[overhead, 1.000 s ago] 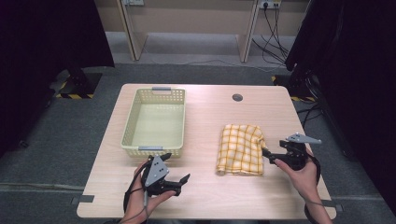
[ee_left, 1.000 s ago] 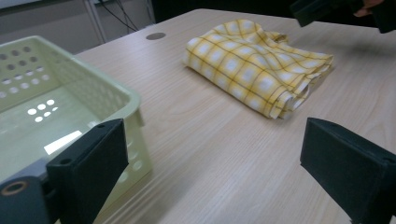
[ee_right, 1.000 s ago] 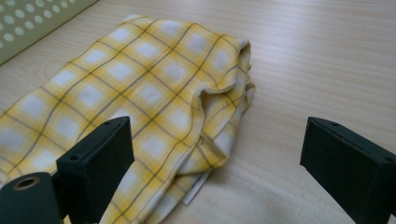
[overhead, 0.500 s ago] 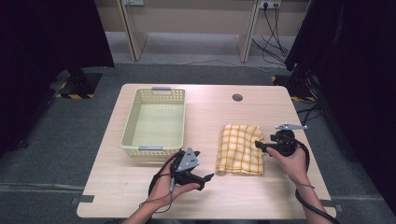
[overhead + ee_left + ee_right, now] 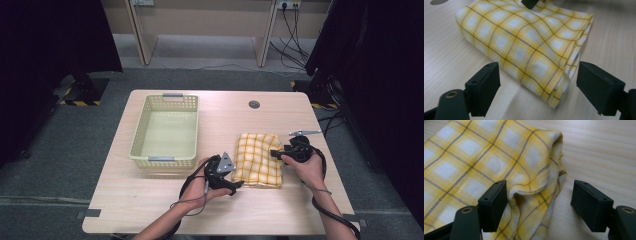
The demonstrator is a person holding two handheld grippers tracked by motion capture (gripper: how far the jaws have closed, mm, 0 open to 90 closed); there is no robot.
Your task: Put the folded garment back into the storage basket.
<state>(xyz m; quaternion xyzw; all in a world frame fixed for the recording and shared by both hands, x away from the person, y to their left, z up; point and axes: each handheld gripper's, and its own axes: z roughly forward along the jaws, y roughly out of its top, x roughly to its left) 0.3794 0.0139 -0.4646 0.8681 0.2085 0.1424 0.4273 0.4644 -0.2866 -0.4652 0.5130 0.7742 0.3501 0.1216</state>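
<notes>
Here, from the high view, a folded yellow checked cloth [image 5: 259,159] lies on the wooden table [image 5: 150,205], to the right of an empty yellow basket [image 5: 165,131], with the left gripper [image 5: 235,186] at the cloth's near-left corner and the right gripper [image 5: 275,154] at its right edge. In the left gripper view, the jaws have just been closing and stand fairly wide on either side of the cloth [image 5: 529,47]'s near corner, the pads not yet pressing it. In the right gripper view, the jaws have likewise been closing; one pad sits against a raised fold at the cloth [image 5: 499,162]'s edge, the other stands clear over bare wood. To grip well, each pair should probably take in every layer of the fold before closing fully, so none slips free on lifting.
</notes>
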